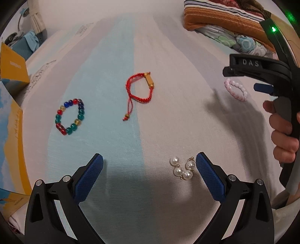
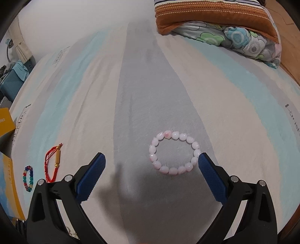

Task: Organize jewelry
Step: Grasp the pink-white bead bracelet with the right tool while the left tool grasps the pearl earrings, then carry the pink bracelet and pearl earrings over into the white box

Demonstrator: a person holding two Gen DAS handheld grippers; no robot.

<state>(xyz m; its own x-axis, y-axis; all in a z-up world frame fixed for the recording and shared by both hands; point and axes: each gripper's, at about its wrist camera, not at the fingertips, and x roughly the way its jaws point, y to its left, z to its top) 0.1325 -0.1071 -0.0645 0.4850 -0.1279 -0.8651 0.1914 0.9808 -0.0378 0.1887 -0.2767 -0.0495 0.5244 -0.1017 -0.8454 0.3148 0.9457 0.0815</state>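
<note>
Jewelry lies spread on a striped bed sheet (image 1: 116, 56). In the left wrist view a multicolored bead bracelet (image 1: 70, 116) lies at left, a red cord bracelet with a gold tube (image 1: 140, 88) in the middle, and a pearl cluster (image 1: 181, 168) just inside my left gripper's right finger. My left gripper (image 1: 149, 159) is open and empty above the sheet. A pink bead bracelet (image 2: 174, 153) lies flat just ahead of my open, empty right gripper (image 2: 151, 158), near its right finger. The right gripper also shows in the left wrist view (image 1: 262, 75), over the pink bracelet (image 1: 236, 90).
A pillow (image 2: 211, 15) and floral quilt (image 2: 243, 41) lie at the far right of the bed. Yellow and blue boxes (image 1: 11, 120) stand along the left edge. The red bracelet (image 2: 53, 161) and the bead bracelet (image 2: 28, 178) show at left in the right wrist view.
</note>
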